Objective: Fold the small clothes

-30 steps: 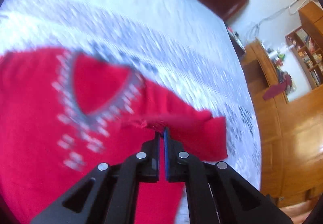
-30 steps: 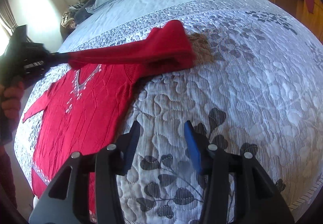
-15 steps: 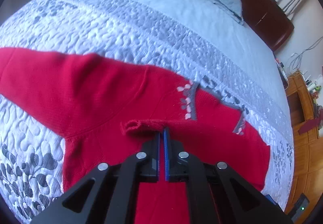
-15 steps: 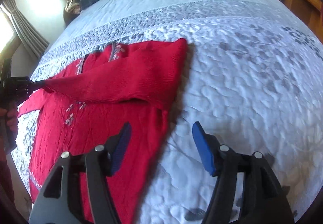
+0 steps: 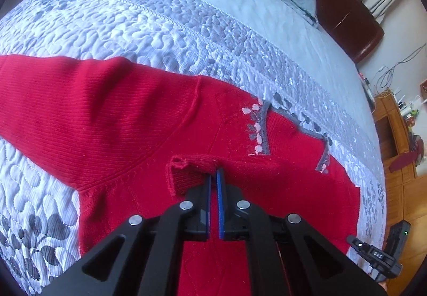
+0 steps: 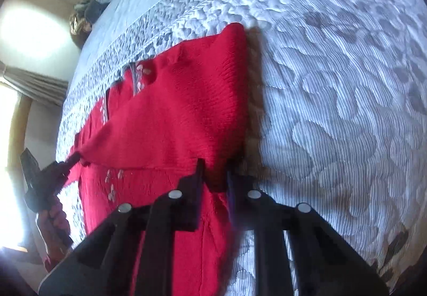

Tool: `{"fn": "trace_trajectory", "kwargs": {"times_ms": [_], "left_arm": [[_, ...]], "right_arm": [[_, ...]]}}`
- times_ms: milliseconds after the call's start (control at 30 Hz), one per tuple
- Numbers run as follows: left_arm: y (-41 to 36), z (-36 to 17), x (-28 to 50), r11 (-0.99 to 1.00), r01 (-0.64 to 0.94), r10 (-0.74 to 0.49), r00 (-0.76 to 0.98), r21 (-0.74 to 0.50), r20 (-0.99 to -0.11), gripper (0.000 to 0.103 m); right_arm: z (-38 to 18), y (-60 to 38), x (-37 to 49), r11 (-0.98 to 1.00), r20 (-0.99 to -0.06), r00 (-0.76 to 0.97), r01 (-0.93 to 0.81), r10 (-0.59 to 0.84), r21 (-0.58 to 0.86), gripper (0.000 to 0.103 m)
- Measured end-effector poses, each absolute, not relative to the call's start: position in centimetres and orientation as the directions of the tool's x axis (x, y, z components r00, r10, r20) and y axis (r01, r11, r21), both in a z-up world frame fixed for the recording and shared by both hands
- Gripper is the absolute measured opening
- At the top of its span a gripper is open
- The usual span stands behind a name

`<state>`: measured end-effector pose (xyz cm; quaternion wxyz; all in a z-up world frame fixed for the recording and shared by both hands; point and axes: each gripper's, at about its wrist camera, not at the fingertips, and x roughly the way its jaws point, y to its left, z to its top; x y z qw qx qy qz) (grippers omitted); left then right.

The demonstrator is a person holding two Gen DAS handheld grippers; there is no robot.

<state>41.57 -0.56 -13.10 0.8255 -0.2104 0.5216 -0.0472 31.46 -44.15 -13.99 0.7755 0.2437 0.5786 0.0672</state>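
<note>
The left gripper [image 5: 213,172] pinches the red sweater's cuff [image 5: 186,165] over its chest. The right gripper [image 6: 214,170], jaws apart, straddles the folded sleeve [image 6: 186,109] on the quilted bedspread [image 6: 333,82].

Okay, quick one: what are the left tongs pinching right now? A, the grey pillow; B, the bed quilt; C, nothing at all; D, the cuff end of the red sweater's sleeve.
D: the left tongs are closed on the ribbed cuff of the red sweater, whose sleeve is drawn across its body.
</note>
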Motion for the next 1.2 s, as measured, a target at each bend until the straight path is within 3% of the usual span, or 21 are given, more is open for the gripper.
{"fn": "trace_trajectory", "kwargs": {"times_ms": [200,267,333,400,533,700,1033,1200], "left_arm": [[-0.1,-14.5,41.2,0.898,-0.137,-0.333,0.409,-0.418,-0.850,0.004],[0.3,-14.3,40.9,0.875,-0.136,-0.378,0.408,-0.465,-0.831,0.005],[0.9,-13.6,40.4,0.836,-0.126,-0.445,0.415,-0.535,-0.794,0.009],[1.8,-12.8,39.8,0.808,-0.130,-0.478,0.427,-0.575,-0.768,0.013],[1.8,-12.2,39.5,0.799,-0.132,-0.501,0.395,-0.587,-0.770,0.037],[1.1,-13.7,40.4,0.751,-0.206,-0.547,0.338,-0.627,-0.766,0.043],[3.2,-18.1,42.4,0.638,-0.482,-0.524,0.301,-0.601,-0.797,0.044],[3.5,-17.6,43.3,0.595,-0.489,-0.532,0.354,-0.637,-0.769,0.046]], "right_arm": [[-15.1,-44.5,31.0,0.899,-0.902,0.282,0.200,0.328,0.390,0.014],[-14.2,-44.0,30.8,0.916,-0.909,0.288,0.178,0.301,0.360,0.023],[-12.5,-43.7,30.1,0.942,-0.919,0.327,0.173,0.220,0.287,0.041],[-10.4,-42.8,29.0,0.972,-0.917,0.384,0.155,0.106,0.178,0.041],[-8.9,-41.1,27.7,0.975,-0.896,0.424,0.104,0.136,0.197,0.042],[-9.4,-37.5,27.5,0.978,-0.896,0.403,0.017,0.185,0.209,0.042],[-11.2,-33.5,26.7,0.981,-0.903,0.384,-0.066,0.194,0.183,0.043],[-12.1,-33.1,26.5,0.982,-0.911,0.368,-0.072,0.188,0.174,0.046]]}}
